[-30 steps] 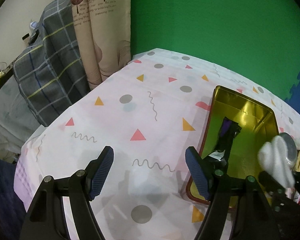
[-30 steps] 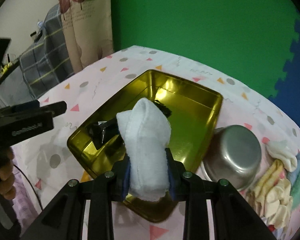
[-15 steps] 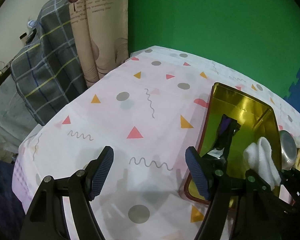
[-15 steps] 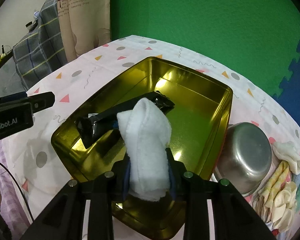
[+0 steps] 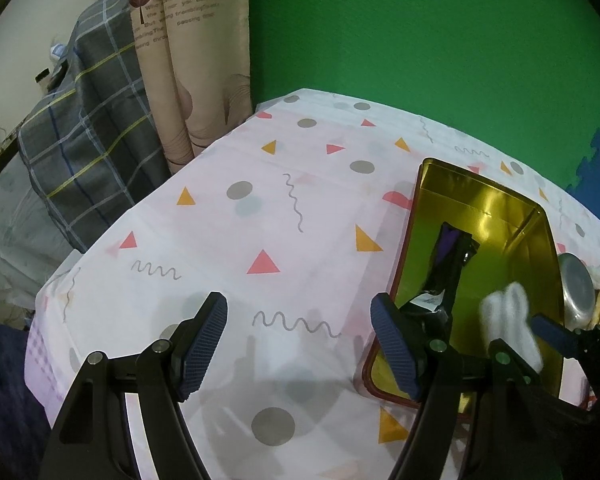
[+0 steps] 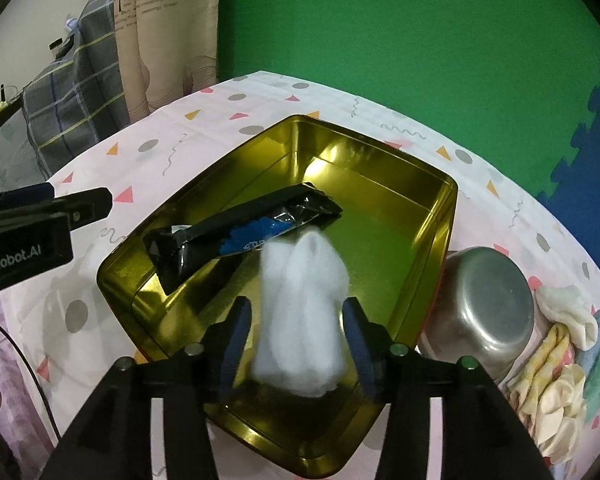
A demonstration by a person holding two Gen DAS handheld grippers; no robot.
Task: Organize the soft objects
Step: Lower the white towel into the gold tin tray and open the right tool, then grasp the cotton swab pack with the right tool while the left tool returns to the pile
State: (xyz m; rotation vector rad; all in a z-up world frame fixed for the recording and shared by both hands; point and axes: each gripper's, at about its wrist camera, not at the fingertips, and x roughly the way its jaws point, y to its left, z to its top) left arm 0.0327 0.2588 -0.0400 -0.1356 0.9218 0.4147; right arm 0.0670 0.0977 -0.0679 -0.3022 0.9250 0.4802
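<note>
A: What is seen at the left, around nine o'clock in the right wrist view?

B: The left gripper [image 6: 80,204] is seen there, held over the patterned tablecloth [image 5: 260,208]. In its own view its jaws are spread wide with only cloth between them; nothing is grasped.

A: And toward the centre?

B: A gold tin [image 6: 440,216] is set on the tablecloth. A black and blue packet [image 6: 236,232] is laid inside it, slanted from about nine o'clock of the tin's floor up toward twelve.

A: Where is the task's thing?

B: A white rolled cloth [image 6: 300,320] is found over the tin's near half, at about six o'clock of the tin, between the fingers of the right gripper [image 6: 298,332]. Its outline is blurred. The upper end is seen just at the packet's lower edge; whether the two touch cannot be told.

A: How are the right jaws described?

B: They are opening. A gap is visible between each blue pad and the cloth, so the cloth is no longer pressed, though it lies between them.

A: What is noted further right?

B: A steel bowl [image 6: 484,300] is stood just beside the tin's right wall, at about three o'clock. Past it, at about four o'clock, a heap of soft cloths [image 6: 556,368] in white, yellow, blue and green is piled on the tablecloth.
</note>
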